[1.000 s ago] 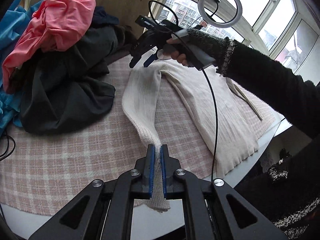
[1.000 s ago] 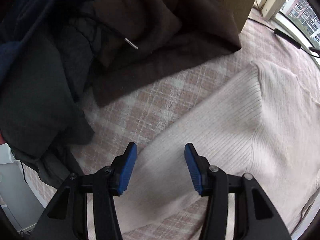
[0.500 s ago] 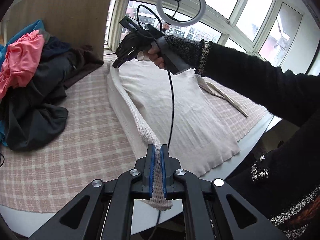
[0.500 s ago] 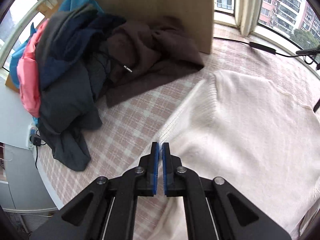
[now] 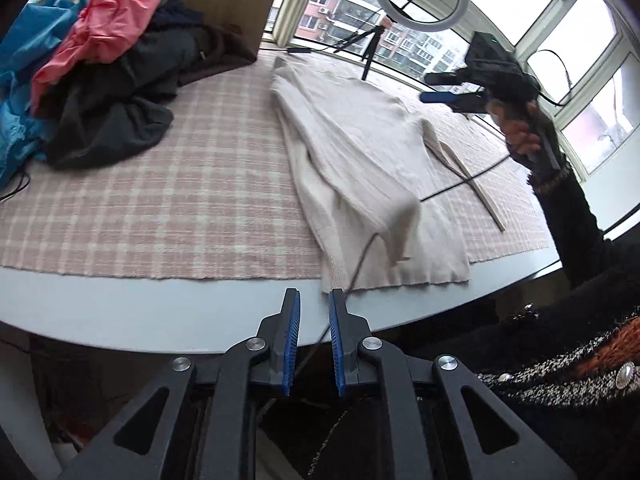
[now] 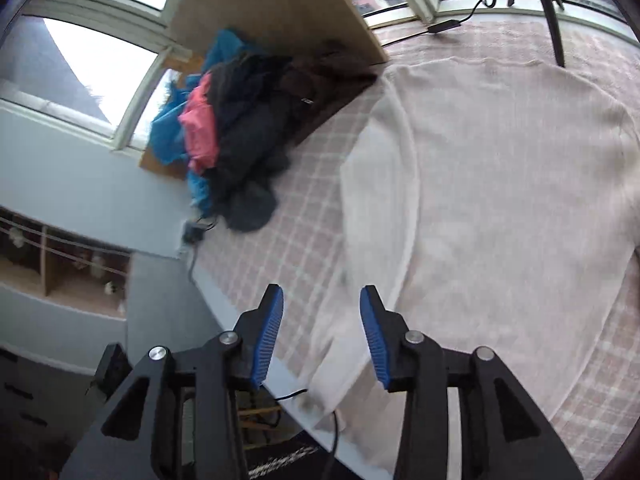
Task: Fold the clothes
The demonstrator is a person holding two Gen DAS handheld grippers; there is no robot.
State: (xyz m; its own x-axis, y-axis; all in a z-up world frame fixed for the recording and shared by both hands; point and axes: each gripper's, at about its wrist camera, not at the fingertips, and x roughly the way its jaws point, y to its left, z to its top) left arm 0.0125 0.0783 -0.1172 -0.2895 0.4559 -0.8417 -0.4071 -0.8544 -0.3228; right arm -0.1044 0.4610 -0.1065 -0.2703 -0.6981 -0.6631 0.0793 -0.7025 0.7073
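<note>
Sleeve [image 5: 340, 184] is lying folded across sweater [image 6: 500, 184]; both jaws are hanging apart, empty, next needing the other sleeve.

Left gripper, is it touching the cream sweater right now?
Apart. The left wrist view shows the left gripper open and empty, bare table edge between it and the cream sweater.

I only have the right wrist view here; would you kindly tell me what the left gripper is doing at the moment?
Observer: The left gripper is open and empty, just off the near edge of the table, facing the hem of the cream sweater.
Operator: Thank you. Is the far sleeve folded in yet?
Observer: No, that sleeve lies stretched out flat on the plaid cloth, away from the body.
</note>
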